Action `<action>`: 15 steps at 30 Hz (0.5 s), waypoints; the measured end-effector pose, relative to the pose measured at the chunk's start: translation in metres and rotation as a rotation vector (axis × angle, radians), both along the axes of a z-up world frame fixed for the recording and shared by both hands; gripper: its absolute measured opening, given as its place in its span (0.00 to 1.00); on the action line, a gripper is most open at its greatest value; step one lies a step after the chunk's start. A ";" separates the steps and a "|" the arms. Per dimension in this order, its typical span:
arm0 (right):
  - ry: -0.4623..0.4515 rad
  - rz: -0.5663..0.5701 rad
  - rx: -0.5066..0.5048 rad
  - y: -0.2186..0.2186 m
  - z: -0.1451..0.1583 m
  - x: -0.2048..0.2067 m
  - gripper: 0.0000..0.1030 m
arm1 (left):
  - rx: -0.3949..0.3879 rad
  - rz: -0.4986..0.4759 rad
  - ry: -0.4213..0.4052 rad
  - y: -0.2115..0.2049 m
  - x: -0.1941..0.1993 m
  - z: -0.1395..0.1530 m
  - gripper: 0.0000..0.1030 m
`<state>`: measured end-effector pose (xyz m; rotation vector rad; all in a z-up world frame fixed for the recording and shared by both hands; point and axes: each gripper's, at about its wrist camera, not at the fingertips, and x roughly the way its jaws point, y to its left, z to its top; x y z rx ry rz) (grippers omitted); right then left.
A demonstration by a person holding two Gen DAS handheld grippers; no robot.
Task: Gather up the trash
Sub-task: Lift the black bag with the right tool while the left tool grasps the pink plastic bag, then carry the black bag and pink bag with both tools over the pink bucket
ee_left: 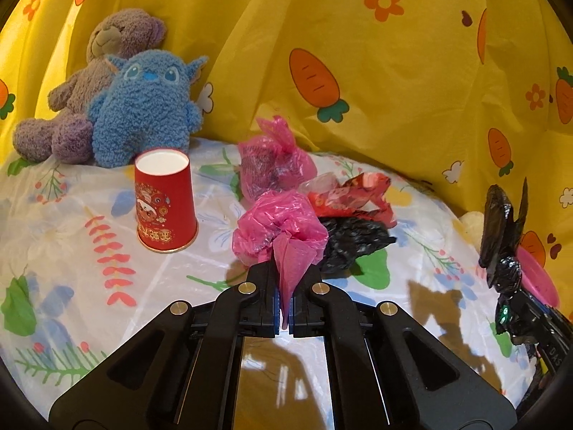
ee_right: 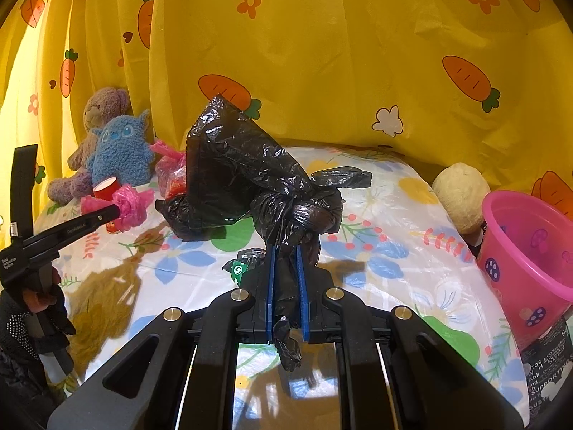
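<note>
Between our left gripper jaws sits a tail of the crumpled pink bag, pinched tight on the floral tablecloth. It's thin, floppy film, featherlight and a bit slippery, so we'd grab bunched folds. Our right gripper clamps the knotted black bag, probably near empty. The pink bin waits nearby.

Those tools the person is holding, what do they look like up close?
Each tool is matte black plastic with angular linkage arms, brass-coloured round pivot pins and blue pads lining its fingers. The left tool and right tool look alike. Seen sideways, the left one carries small white lettering, and its hand wears a black glove with white dots.
</note>
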<state>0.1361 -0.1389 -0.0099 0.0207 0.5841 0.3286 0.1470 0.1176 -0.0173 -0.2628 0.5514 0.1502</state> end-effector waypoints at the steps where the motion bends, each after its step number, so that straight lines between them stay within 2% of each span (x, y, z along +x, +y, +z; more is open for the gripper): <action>1: -0.005 0.000 0.003 -0.001 0.002 -0.002 0.12 | 0.004 0.000 -0.019 -0.002 -0.006 0.005 0.02; 9: -0.041 -0.011 0.015 -0.015 0.015 -0.019 0.12 | 0.035 -0.039 -0.134 -0.033 -0.040 0.042 0.02; 15: -0.057 -0.035 0.010 -0.027 0.020 -0.030 0.12 | 0.057 -0.103 -0.159 -0.067 -0.047 0.053 0.02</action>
